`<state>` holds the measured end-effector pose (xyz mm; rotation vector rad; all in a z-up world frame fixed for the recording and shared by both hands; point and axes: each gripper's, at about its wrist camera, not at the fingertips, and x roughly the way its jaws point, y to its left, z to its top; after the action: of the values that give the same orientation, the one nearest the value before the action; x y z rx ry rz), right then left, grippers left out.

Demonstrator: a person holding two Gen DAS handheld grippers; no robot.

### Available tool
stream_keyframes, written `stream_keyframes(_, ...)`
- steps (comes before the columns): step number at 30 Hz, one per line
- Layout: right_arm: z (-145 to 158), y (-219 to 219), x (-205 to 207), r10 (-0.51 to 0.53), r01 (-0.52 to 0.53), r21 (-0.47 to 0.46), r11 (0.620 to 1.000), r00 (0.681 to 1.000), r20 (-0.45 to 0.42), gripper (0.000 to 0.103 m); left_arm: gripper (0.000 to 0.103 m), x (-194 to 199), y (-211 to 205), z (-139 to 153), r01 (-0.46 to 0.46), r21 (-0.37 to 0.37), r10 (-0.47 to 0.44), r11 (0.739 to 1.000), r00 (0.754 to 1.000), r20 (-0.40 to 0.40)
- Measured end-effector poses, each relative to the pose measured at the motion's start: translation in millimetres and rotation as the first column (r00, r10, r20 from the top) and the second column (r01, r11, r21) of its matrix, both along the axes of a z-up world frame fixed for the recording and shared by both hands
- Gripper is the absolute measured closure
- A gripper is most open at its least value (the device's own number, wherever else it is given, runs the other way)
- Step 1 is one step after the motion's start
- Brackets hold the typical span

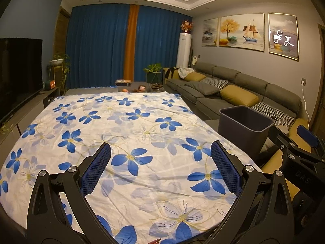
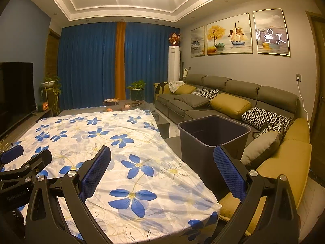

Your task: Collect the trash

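Both grippers hover over the desk, left gripper (image 1: pixel 160 166) and right gripper (image 2: pixel 162 168) each with jaws wide apart and empty. The cloth (image 1: pixel 121 126) shows no trash. The bin (image 2: pixel 213 136) stands open, just right of the desk. Scan the desk's edges before reaching; keep jaws spread until something appears.
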<state>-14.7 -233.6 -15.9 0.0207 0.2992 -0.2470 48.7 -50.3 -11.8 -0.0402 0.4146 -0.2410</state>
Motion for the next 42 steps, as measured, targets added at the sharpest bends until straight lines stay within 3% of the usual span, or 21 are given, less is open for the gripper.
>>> stream_keyframes(42, 4.3, 0.9, 4.1, -0.001, 0.001, 0.005, 1.000, 1.000, 0.004, 0.006, 0.006, 0.9, -4.6, -1.5, 0.006, -0.002, -0.006, 1.000, 1.000, -0.005)
